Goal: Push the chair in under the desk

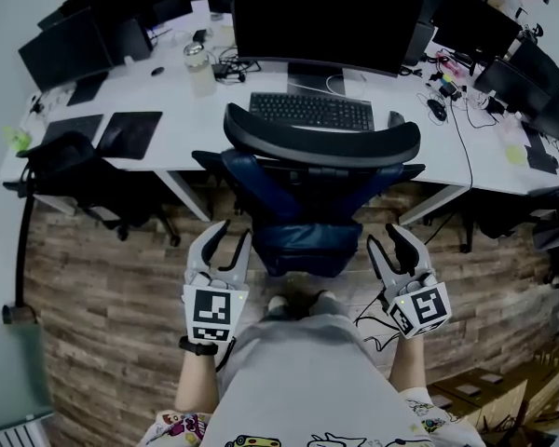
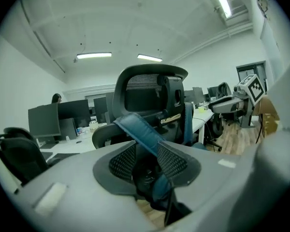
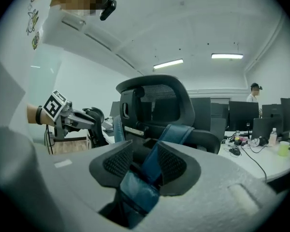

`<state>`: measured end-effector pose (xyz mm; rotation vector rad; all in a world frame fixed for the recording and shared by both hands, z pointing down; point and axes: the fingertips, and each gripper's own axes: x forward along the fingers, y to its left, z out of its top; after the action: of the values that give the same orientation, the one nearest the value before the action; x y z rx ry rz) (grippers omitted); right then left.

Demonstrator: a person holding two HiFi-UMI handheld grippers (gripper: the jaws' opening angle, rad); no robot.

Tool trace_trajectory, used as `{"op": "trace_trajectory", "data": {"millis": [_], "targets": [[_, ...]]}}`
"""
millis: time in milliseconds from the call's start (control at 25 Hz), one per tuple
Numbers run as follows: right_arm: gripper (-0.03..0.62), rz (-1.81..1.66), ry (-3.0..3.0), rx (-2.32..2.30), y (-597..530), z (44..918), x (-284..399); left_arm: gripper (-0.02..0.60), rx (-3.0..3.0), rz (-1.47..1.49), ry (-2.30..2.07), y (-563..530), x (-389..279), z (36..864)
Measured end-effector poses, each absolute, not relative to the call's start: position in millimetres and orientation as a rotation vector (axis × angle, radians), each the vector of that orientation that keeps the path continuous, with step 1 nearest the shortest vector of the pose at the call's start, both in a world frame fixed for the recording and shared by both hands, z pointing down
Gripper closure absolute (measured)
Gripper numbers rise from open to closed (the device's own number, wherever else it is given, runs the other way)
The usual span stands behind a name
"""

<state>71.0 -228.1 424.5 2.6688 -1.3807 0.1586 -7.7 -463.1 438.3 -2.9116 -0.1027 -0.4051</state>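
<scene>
The office chair (image 1: 321, 194) stood with its back to the person, square to the keyboard (image 1: 312, 112), its headrest over the edge of the white desk (image 1: 177, 128) but its seat apparently still out over the wood floor (image 1: 112, 277). The left gripper (image 1: 233, 233) was clamped on the blue backrest strut (image 2: 142, 132) on its side, which crossed the gap between its pads. The right gripper (image 1: 384, 237) was likewise closed on the opposite blue strut (image 3: 171, 139), which filled its gap. The step in hand looked like the push itself. To do it well, both grippers needed to press forward evenly and level, so the chair rolled straight between the desk legs (image 1: 191, 194) rather than swivelling. A slow push would suit best, watching that the armrests (image 1: 208, 160) passed beneath the desktop without catching.
</scene>
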Motion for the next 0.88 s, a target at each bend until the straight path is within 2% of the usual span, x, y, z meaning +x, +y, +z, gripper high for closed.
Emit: {"op": "trace_trajectory", "data": {"millis": [280,480,560,880], "targets": [[0.525,0.3,-1.405,2.685,-233.4,452.2,48.5,0.475,-2.982,-0.517,-0.137,-448.8,-25.6,464.0],[0.592,0.335,-1.426,2.706,-236.6,461.4,37.8,0.547,-3.019,-0.517,-0.135,-442.3,-33.8,470.0],[0.592,0.34,-1.434,2.713,-237.8,462.9,35.9,0.571,-3.032,-0.519,-0.139,-440.8,-36.3,470.9],[0.592,0.338,-1.401,2.713,-237.3,464.6,36.1,0.571,-3.048,-0.555,-0.177,-435.2,-40.5,477.3]]}}
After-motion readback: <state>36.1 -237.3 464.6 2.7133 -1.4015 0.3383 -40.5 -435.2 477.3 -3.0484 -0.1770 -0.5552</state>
